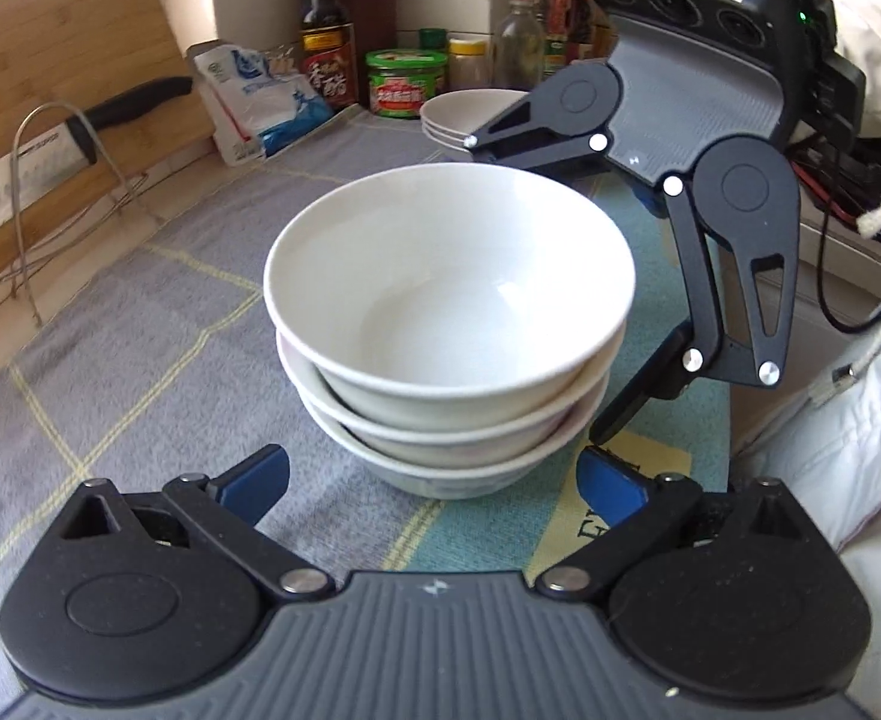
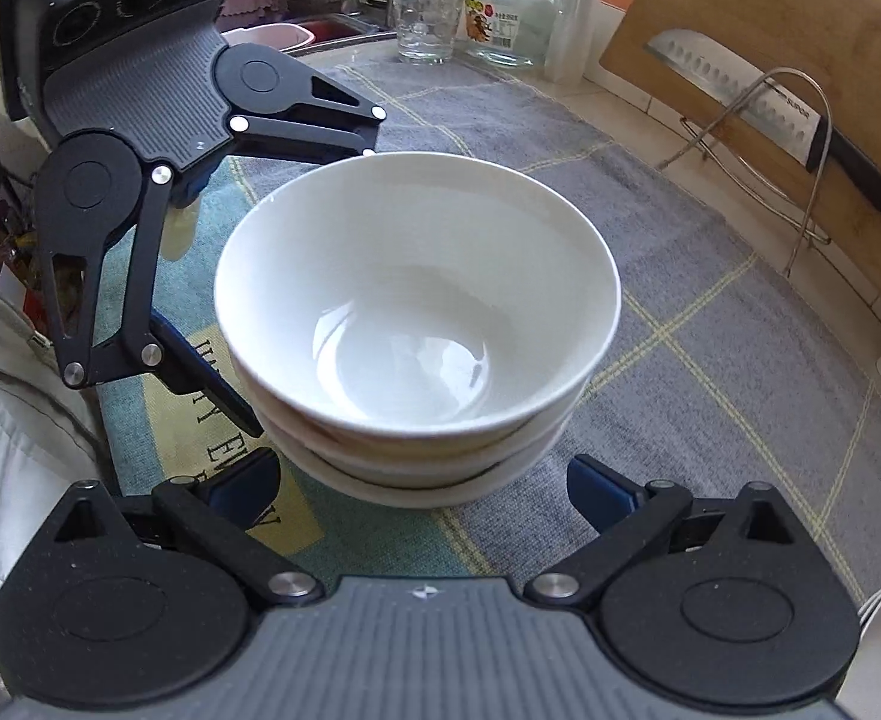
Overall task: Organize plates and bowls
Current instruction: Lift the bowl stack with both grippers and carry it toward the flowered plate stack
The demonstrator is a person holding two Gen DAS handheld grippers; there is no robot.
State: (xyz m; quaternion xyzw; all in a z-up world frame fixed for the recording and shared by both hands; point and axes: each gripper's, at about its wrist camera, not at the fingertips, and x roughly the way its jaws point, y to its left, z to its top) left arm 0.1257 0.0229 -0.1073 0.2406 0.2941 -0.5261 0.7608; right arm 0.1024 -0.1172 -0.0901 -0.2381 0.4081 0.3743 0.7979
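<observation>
Left gripper (image 1: 434,480) and right gripper (image 2: 422,489) both gape empty around three nested bowls (image 1: 449,324) on the worktop (image 1: 140,360); bowl stacking looks done, shallow dishes (image 1: 470,114) wait behind.

Left tongs (image 1: 434,483) and right tongs (image 2: 422,489) both angle downward, facing each other; jaws spread wide.

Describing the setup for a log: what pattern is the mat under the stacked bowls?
The mat is grey with thin yellow grid lines, clearest in the right wrist view.
</observation>
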